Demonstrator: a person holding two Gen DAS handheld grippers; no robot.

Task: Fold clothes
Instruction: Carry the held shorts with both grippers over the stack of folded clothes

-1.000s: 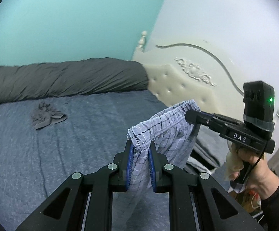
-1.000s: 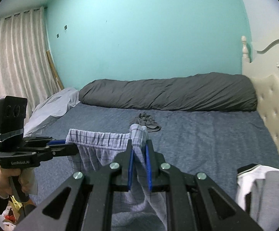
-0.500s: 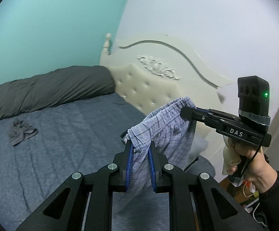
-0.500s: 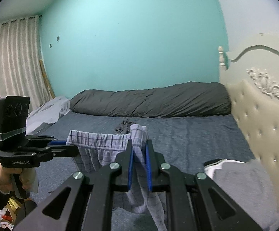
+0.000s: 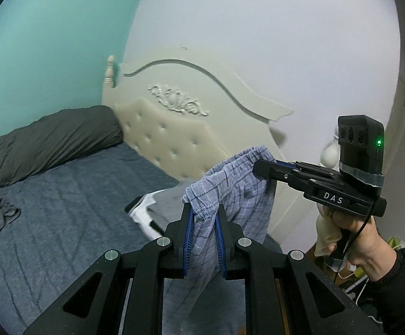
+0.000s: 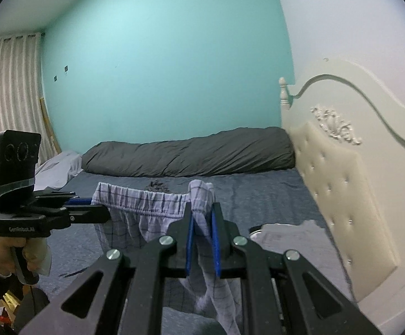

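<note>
Above the bed [image 5: 62, 223], your left tool [image 5: 203, 217] and right tool [image 6: 202, 220] each clamp the shorts [image 6: 146, 203] waistband, hanging between them; a grey garment [image 5: 169, 203], blurred, lies near the headboard [image 5: 174, 145].

1. My left claw [image 5: 203, 240] at 6 o'clock in its view, shorts [image 5: 230, 189] pinched between the pads, hanging over the bed [image 5: 62, 223].
2. My right claw [image 5: 261, 167] at 3 o'clock, clamping the same waistband.
3. Headboard [image 5: 174, 136] at 12, behind the shorts.
4. Rolled duvet [image 5: 43, 145] at 9, along the wall.
5. Crumpled garment [image 5: 1, 215] at 8, on the bed.
</note>
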